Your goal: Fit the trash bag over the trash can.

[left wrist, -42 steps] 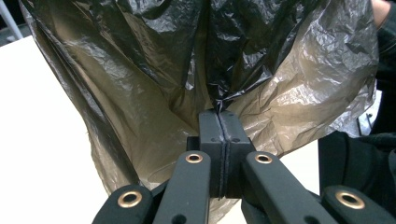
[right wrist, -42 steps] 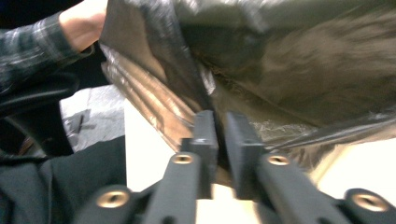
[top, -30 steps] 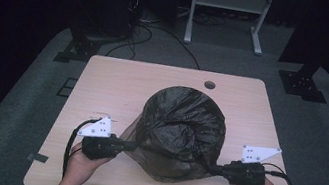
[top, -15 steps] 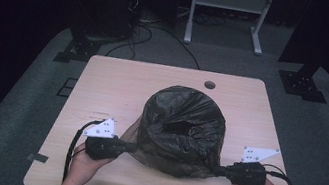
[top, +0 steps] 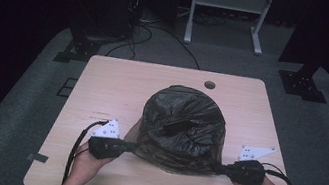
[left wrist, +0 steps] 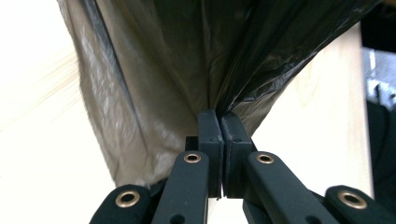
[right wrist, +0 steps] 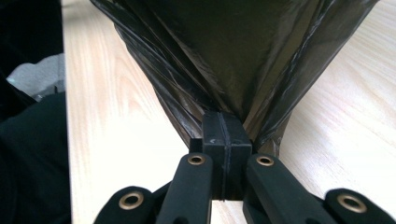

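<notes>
Two grippers pinch crinkled, domed black bag (top: 182, 126).

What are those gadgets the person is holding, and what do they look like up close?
Each hand-held gripper, left and right, has a chunky black body with a pale grey three-cornered plate on top, dotted with small dark marks, and a black cable trailing back. In the gripper views, two black jaws with brass-coloured rivets end in blocky black pads. The forearms look bare of sleeves.
</notes>
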The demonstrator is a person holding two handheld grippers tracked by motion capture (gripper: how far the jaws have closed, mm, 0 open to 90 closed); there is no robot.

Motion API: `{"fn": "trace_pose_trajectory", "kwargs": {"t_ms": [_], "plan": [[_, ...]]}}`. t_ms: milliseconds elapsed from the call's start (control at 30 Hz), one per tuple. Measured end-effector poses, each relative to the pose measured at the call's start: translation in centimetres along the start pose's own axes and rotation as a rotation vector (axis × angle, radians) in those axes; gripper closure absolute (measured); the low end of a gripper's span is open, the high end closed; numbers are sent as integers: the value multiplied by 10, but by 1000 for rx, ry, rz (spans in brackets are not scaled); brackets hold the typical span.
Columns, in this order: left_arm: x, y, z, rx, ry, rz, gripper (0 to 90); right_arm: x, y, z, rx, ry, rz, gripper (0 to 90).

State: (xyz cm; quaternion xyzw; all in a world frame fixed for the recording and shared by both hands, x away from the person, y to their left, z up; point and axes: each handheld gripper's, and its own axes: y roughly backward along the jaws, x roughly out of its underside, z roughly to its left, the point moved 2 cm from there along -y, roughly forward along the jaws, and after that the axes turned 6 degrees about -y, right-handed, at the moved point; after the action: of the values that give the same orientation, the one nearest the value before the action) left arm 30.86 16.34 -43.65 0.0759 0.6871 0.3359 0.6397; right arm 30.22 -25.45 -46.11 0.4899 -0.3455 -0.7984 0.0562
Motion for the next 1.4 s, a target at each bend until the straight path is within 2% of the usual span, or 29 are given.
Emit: {"fn": "trace_pose_trajectory", "kwargs": {"t_ms": [100, 200, 267, 367, 467, 600, 700, 800, 933, 1067, 1167, 1267, 1400], "plan": [[2, -4, 0, -13, -11, 34, 867, 1, -2, -1, 10, 2, 20, 900], [0, 4, -2, -18, -17, 11, 742, 0, 2, 1, 21, 6, 3, 707], [-3, 14, -2, -10, -12, -27, 661, -3, 12, 2, 15, 4, -47, 609], [-11, 31, -2, 15, -11, -99, 554, -10, 33, 3, -2, -2, -139, 548], [-20, 45, -1, 37, -25, -154, 439, -21, 55, 4, 1, 0, -228, 505], [-30, 58, -1, 36, -54, -201, 366, -42, 74, 4, 20, 12, -305, 478], [-38, 62, 4, 24, -50, -238, 348, -66, 81, 1, 33, 27, -338, 463], [-49, 63, 14, -3, -45, -266, 346, -91, 81, -2, 44, 45, -351, 462], [-65, 61, 31, -4, -14, -316, 346, -121, 74, -11, 48, 46, -373, 465], [-82, 55, 50, -12, 15, -351, 347, -141, 62, -22, 59, 31, -371, 470], [-93, 47, 63, -12, 32, -346, 372, -153, 50, -32, 61, 14, -362, 476], [-101, 33, 77, -16, 47, -311, 403, -160, 39, -39, 60, 1, -345, 485], [-103, 17, 86, 14, 59, -275, 513, -166, 27, -45, 44, -6, -318, 577]]}}
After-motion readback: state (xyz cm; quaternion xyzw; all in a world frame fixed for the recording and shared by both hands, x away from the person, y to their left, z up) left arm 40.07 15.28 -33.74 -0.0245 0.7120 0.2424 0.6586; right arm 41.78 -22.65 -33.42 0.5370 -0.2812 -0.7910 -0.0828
